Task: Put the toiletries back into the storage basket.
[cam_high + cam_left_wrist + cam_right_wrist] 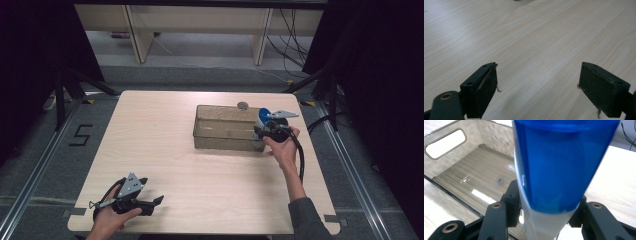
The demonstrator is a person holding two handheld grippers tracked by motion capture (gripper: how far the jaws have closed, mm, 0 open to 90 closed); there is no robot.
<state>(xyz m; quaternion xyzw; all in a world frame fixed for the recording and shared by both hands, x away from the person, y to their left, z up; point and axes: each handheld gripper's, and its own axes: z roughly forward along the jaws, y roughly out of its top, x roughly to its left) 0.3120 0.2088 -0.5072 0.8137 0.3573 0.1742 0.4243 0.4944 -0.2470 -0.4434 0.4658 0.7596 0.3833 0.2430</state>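
Observation:
A clear plastic bin (225,129) with handle cut-outs stands on the wooden table (165,150), right of centre. My right gripper (266,131) is at the bin's right end, shut on a blue cup (263,116) with a white base. In the right gripper view the blue cup (559,165) stands between the jaws above the edge of the bin (471,180), whose inside looks bare. My left gripper (152,202) lies near the table's front left edge, open. In the left gripper view its jaws stand wide apart over bare table (536,50).
A small round grey object (243,105) sits on the table just behind the bin. Beyond the table's far edge are wooden furniture legs (137,37) and cables (290,40) on the floor. Black stand legs (70,85) flank the table at both sides.

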